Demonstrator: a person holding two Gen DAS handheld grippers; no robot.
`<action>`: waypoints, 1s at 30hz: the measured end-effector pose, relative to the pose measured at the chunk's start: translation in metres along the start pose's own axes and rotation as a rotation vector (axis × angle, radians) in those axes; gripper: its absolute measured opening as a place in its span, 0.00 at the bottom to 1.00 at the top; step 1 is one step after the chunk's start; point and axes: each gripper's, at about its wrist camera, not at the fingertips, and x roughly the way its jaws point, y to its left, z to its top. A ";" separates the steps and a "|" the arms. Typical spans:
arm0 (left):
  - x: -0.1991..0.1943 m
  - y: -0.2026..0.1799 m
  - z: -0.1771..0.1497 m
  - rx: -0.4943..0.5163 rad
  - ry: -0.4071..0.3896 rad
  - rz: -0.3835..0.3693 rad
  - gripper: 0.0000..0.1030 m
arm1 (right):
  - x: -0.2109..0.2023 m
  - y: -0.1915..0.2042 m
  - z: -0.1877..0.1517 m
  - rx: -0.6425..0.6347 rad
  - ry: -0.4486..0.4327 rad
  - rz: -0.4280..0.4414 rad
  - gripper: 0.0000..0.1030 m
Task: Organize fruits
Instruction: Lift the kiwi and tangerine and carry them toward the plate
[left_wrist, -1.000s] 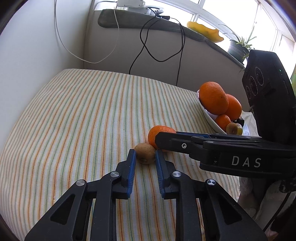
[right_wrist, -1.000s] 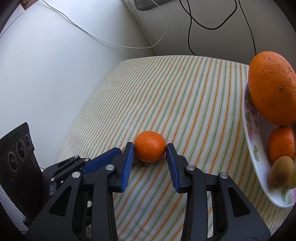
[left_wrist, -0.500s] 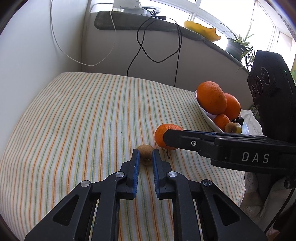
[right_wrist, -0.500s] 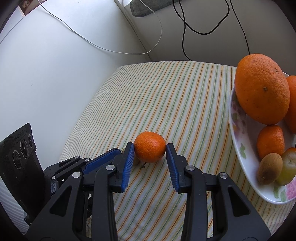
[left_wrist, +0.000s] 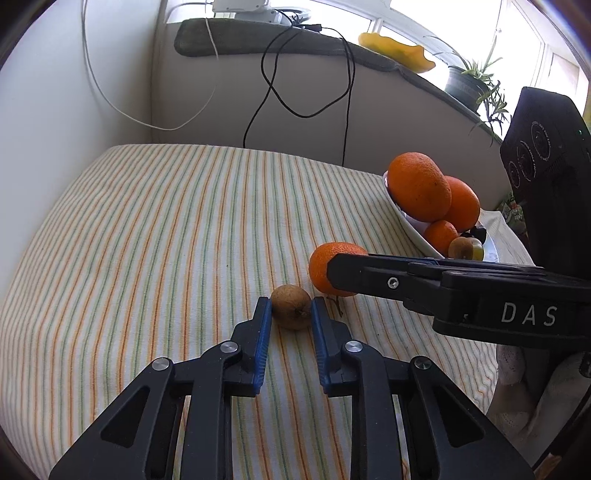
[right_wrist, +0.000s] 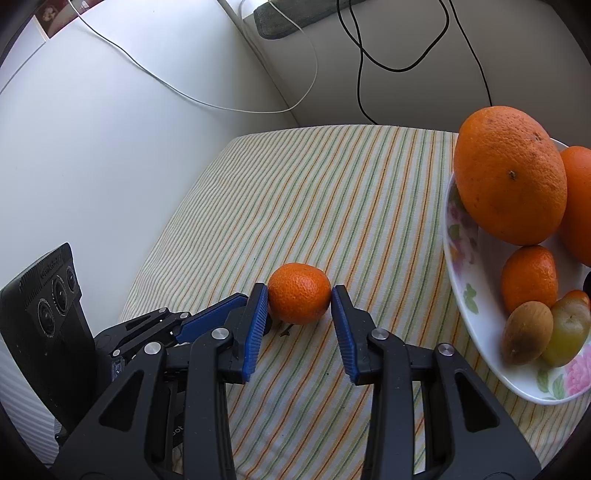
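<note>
Bracketing fruit at mid-frame, your left gripper (left_wrist: 291, 308) pinches the brown fruit (left_wrist: 291, 307) while your right gripper (right_wrist: 299, 300), spread, straddles the mandarin (right_wrist: 299, 292); closing off-centre could roll it away.

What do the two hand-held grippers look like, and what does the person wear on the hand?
Both are matte black plastic with silver rivets and ribbed blue pads on the fingers. The left hand-held gripper and the right hand-held gripper look alike. The right one carries white letters "DAS" on its side and a black camera box with round lenses. The hand behind it wears a white knitted glove.
</note>
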 end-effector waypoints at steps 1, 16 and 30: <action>0.000 0.000 0.000 -0.001 0.000 0.000 0.20 | -0.001 0.000 0.000 0.000 -0.002 0.000 0.36; -0.006 -0.002 0.000 0.005 -0.011 -0.002 0.12 | -0.022 0.000 -0.005 -0.027 -0.032 0.000 0.36; 0.014 -0.001 0.007 -0.012 0.031 0.040 0.36 | -0.036 0.001 -0.009 -0.039 -0.049 -0.003 0.36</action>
